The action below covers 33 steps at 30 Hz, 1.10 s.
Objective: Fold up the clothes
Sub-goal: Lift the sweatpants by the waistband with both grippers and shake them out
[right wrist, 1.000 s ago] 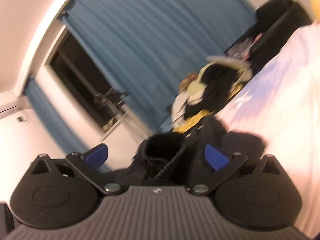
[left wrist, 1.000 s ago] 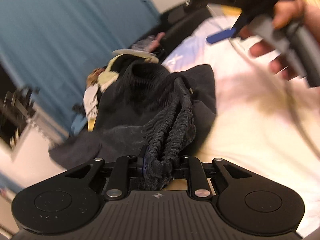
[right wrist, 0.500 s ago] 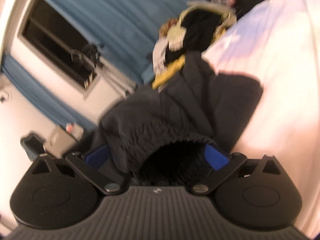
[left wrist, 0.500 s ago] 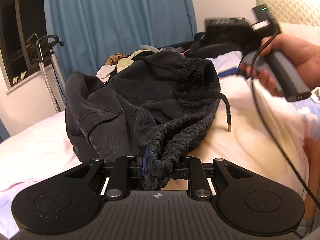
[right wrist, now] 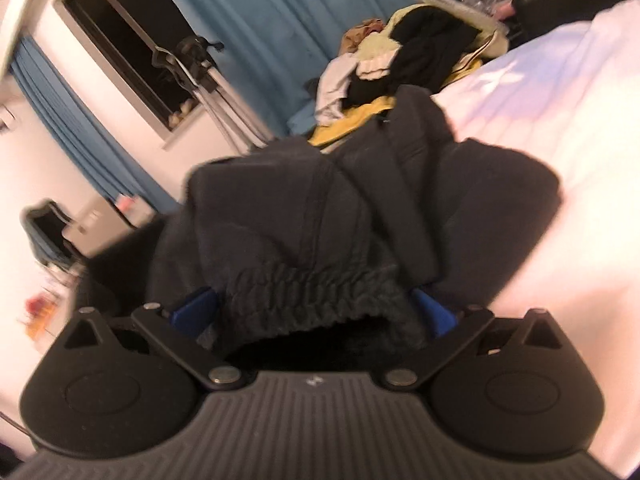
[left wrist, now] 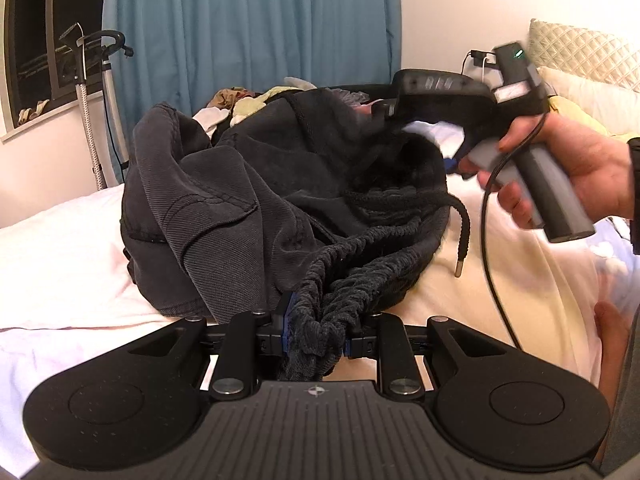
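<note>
While the dark charcoal elastic-waisted shorts [left wrist: 248,208] slump on the white bed sheet [left wrist: 60,248], the left gripper [left wrist: 316,332] pinches their ribbed waistband; the right gripper [right wrist: 312,312] stands spread, waistband bunched between its jaws.

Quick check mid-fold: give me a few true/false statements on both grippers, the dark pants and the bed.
1. The left gripper pinches the dark pants at the waistband. True.
2. The right gripper is shut flat. False: its blue pads stand apart, waistband between them.
3. The pants lie flat on the bed. False: bunched in a heap.
4. A drawstring dangles free. True.
</note>
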### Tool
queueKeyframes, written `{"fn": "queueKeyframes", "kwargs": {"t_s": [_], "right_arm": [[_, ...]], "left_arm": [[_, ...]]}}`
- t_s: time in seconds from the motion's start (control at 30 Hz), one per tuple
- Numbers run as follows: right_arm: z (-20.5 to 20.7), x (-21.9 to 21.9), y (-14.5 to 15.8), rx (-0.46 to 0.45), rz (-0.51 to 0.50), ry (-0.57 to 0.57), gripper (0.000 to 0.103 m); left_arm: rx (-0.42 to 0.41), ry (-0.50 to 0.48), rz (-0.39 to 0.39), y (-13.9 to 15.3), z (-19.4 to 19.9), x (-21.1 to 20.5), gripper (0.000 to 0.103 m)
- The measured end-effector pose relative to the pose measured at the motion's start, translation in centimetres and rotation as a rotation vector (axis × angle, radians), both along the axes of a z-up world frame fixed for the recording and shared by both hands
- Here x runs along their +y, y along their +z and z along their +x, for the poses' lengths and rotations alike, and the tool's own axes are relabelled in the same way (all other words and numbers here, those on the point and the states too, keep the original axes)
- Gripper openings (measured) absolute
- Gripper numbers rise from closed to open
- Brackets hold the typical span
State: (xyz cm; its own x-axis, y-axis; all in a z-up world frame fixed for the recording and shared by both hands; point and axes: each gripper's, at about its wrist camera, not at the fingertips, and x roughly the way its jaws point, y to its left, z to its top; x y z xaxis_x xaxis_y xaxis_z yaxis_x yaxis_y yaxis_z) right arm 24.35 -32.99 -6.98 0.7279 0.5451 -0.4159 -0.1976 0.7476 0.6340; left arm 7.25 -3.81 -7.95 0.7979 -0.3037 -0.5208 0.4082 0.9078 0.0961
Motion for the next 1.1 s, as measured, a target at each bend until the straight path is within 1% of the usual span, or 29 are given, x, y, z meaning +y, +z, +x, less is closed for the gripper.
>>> {"fn": "queueKeyframes", "kwargs": {"t_s": [0.07, 0.1, 0.17, 0.2, 0.23, 0.33, 0.37, 0.43, 0.47, 0.5, 0.53, 0.57, 0.6, 0.7, 0.73, 0.77, 0.93, 1.0, 1.1], "right_arm": [[-1.4, 0.4, 2.2, -0.11, 0.051, 0.061, 0.103], [-2.0, 0.8, 2.9, -0.172, 0.059, 0.098, 0.103], [-2.7, 1.4, 3.7, -0.223, 0.015, 0.112, 0.103], [-2.8, 1.7, 3.7, -0.212, -0.021, 0.095, 0.103], [-2.6, 2.1, 3.2, -0.176, -0.06, 0.066, 0.103], [-1.6, 2.9, 0.8, -0.04, -0.178, -0.02, 0.103], [-1.1, 3.2, -0.2, -0.003, -0.195, -0.03, 0.103], [-0.7, 3.2, -1.8, 0.062, -0.171, -0.04, 0.1], [-0.6, 3.2, -2.6, 0.095, -0.156, -0.047, 0.09], [-0.8, 3.0, -2.8, 0.104, -0.137, -0.067, 0.072], [-1.1, 2.7, -2.8, 0.099, -0.117, -0.096, 0.065], [-1.5, 2.4, -2.8, 0.094, -0.097, -0.125, 0.053], [-1.9, 2.3, -2.4, 0.076, -0.095, -0.148, 0.044], [-3.6, 2.3, -0.6, -0.028, -0.153, -0.209, 0.035], [-4.2, 2.3, -0.1, -0.066, -0.168, -0.233, 0.034], [-4.7, 2.3, 0.2, -0.101, -0.173, -0.258, 0.031], [-8.6, 1.2, 2.7, -0.243, -0.195, -0.371, 0.026], [-9.5, -0.2, 3.9, -0.267, -0.161, -0.388, 0.024], [-11.6, -2.7, 6.9, -0.286, -0.074, -0.418, 0.021]], "left_arm": [[-0.006, 0.002, 0.0, 0.2, -0.3, 0.0, 0.025], [-0.009, 0.001, 0.0, 0.2, -0.4, 0.0, 0.025], [-0.013, -0.002, 0.012, 0.0, -0.5, -0.2, 0.025], [-0.016, -0.004, 0.018, 0.0, -0.6, -0.3, 0.025], [-0.019, -0.005, 0.023, -0.1, -0.6, -0.4, 0.025], [-0.041, -0.013, 0.041, -0.7, -0.6, -1.0, 0.026], [-0.048, -0.015, 0.047, -0.9, -0.6, -1.1, 0.026], [-0.063, -0.02, 0.058, -1.3, -0.6, -1.5, 0.028], [-0.07, -0.022, 0.064, -1.5, -0.5, -1.7, 0.029], [-0.077, -0.025, 0.07, -1.7, -0.5, -1.8, 0.03], [-0.085, -0.027, 0.076, -1.9, -0.5, -2.0, 0.03], [-0.092, -0.03, 0.082, -2.1, -0.5, -2.2, 0.03], [-0.099, -0.032, 0.087, -2.3, -0.5, -2.3, 0.03], [-0.122, -0.041, 0.104, -2.8, -0.5, -2.8, 0.027], [-0.142, -0.06, 0.099, -2.3, -0.6, -2.7, 0.026], [-0.162, -0.069, 0.084, -1.8, -1.3, -3.0, 0.025], [-0.26, -0.112, -0.002, 0.7, -5.1, -4.2, 0.024], [-0.278, -0.125, -0.045, 2.1, -6.6, -4.8, 0.023], [-0.314, -0.166, -0.102, 4.4, -8.2, -6.1, 0.023]]}}
